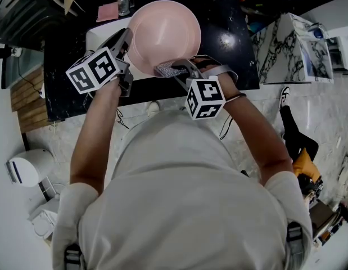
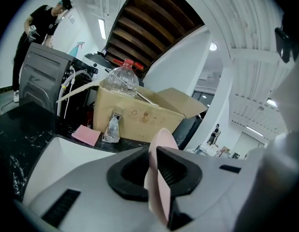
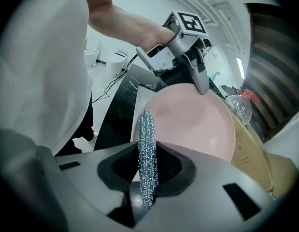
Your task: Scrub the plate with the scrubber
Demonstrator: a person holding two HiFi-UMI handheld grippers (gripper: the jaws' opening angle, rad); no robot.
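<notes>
Plate [image 1: 164, 32]: pink, round, shallow and plain. It is held up with its hollow face toward the head camera, left rim clamped between the jaws of the left gripper [image 1: 124, 41]. Scrubber [image 1: 169, 70]: flat silvery metal-mesh pad, pinched edge-on in the right gripper [image 1: 182, 69], at the plate's near rim. Contact can't be told.

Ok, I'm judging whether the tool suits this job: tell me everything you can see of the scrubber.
The scrubber is a thin, flat pad of silvery, glittering mesh, seemingly metal wire. It stands on edge, clamped in the right claw, its free end poking out beyond it. From the head view it sits at the near rim of the pink plate; whether it touches the plate is unclear.
</notes>
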